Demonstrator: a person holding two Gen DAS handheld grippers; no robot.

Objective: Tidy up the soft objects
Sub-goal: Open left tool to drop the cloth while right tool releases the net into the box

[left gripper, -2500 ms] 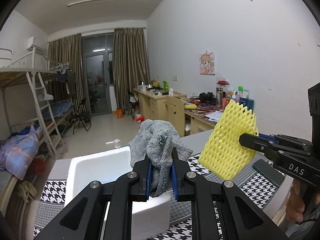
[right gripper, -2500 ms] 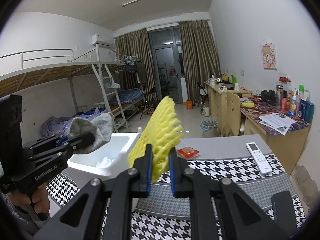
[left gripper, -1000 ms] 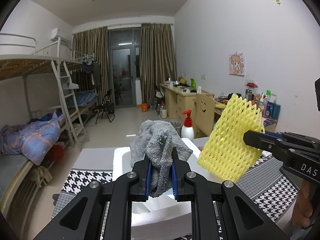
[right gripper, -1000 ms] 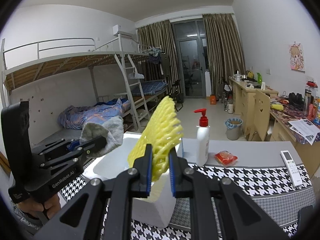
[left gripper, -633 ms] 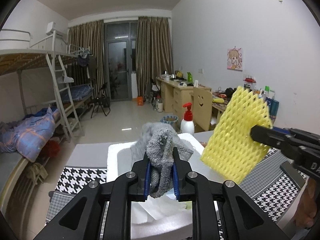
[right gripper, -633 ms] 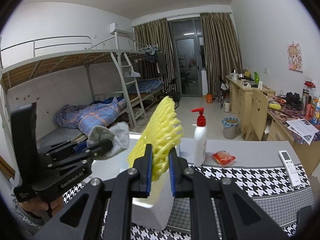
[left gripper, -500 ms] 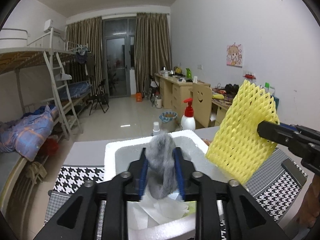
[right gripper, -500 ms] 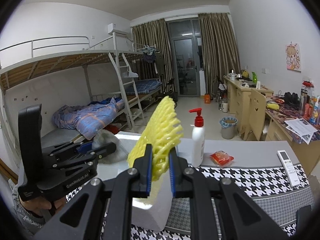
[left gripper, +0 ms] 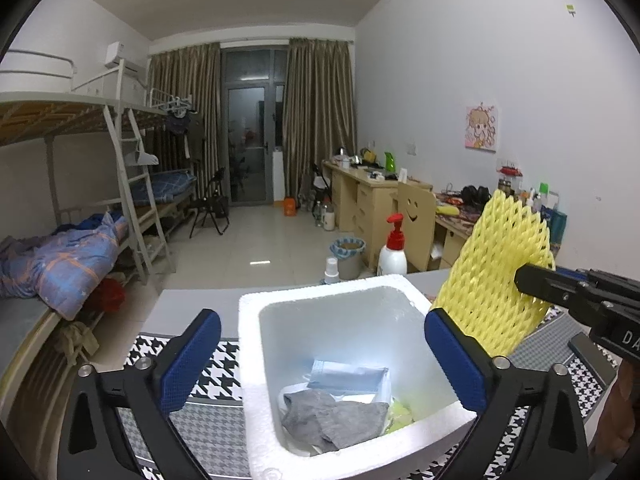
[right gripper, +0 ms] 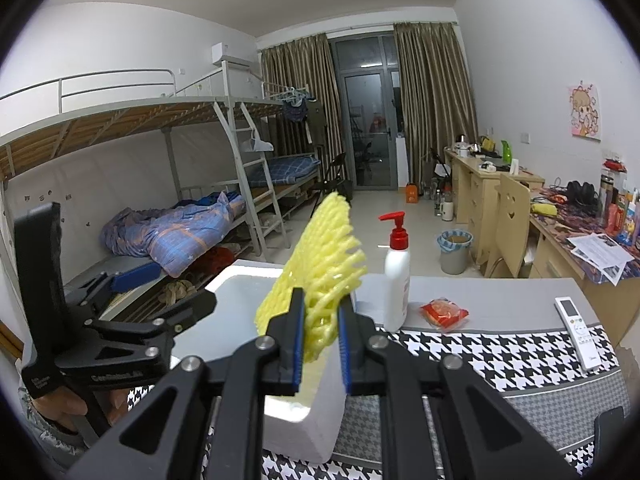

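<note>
A white foam box stands on the houndstooth table mat. A grey cloth lies in its bottom beside a blue face mask and some white and green scraps. My left gripper is wide open above the box, one finger on each side. My right gripper is shut on a yellow foam net, held just right of the box. The net also shows in the left wrist view. The box also shows in the right wrist view, and the left gripper is open there.
A white pump bottle with red top stands behind the box. A red snack packet and a white remote lie on the table to the right. A bunk bed stands to the left, desks along the right wall.
My left gripper has opened and let go of the grey cloth, which has dropped into the foam box. The right gripper still holds the yellow net beside the box.
</note>
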